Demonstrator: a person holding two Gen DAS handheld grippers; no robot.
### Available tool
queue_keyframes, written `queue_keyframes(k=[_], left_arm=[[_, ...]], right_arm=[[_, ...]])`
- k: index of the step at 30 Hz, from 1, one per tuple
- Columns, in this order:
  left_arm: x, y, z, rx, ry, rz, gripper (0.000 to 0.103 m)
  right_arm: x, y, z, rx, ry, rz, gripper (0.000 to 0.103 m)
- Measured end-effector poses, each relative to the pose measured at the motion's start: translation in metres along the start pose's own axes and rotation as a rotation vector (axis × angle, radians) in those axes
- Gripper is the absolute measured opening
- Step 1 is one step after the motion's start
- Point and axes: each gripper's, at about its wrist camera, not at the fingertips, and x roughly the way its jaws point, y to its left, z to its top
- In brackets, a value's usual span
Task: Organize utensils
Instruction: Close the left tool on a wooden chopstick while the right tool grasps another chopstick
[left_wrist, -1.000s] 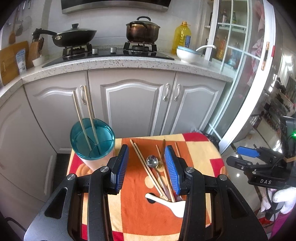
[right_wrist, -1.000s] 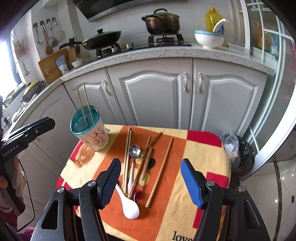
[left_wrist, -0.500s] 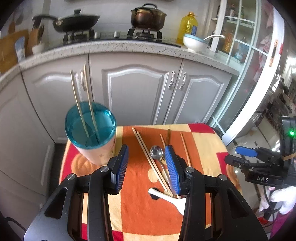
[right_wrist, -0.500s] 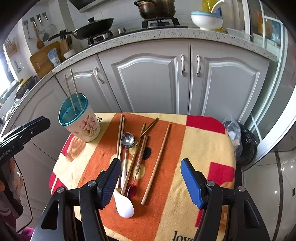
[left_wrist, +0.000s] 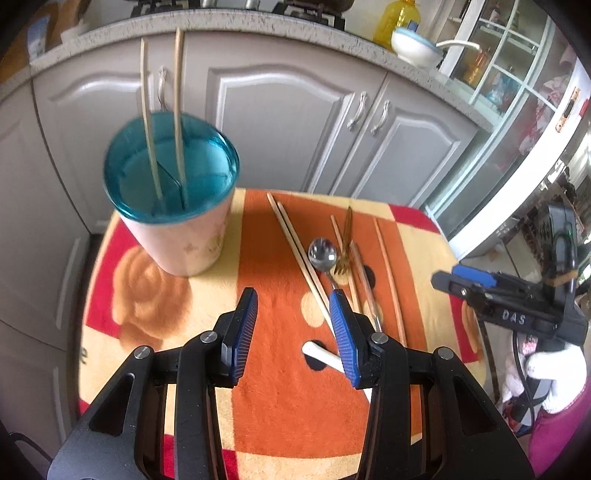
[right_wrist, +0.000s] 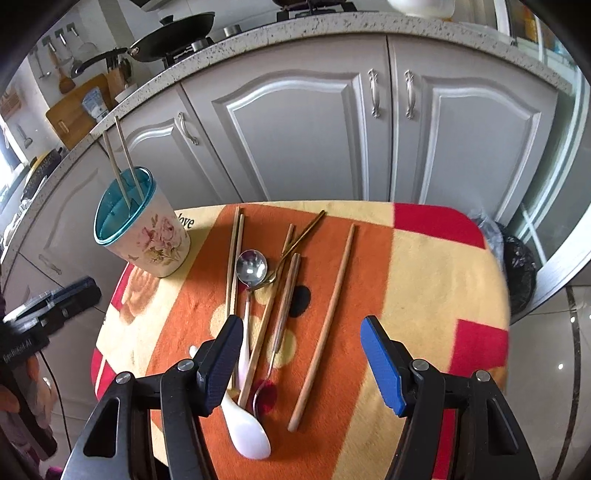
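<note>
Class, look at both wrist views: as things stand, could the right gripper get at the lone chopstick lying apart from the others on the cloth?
Probably yes. The right gripper is open and empty, and the lone chopstick lies between its fingers in view, apart from the other utensils, with nothing over it.

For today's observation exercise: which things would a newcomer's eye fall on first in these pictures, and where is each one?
First, the floral cup with its teal rim, upright at the cloth's far left corner, two chopsticks standing in it. Next, the loose utensils mid-cloth: a metal spoon, a white spoon nearest the camera, and a single chopstick lying apart on the right.
</note>
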Motion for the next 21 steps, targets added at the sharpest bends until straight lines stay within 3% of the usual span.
queue_keyframes(k=[10,14,21], left_arm=[[0.067,-0.010,-0.001,-0.013,0.121,-0.046,0.038],[0.101,-0.015,0.003,-0.012,0.180,-0.054,0.028],[0.142,-0.017,0.008,-0.003,0.249,-0.027,0.020]], right_arm=[[0.034,-0.016,0.001,0.027,0.079,-0.008,0.061],[0.038,-0.020,-0.001,0.028,0.095,-0.011,0.061],[0.041,-0.026,-0.001,0.039,0.108,-0.006,0.061]])
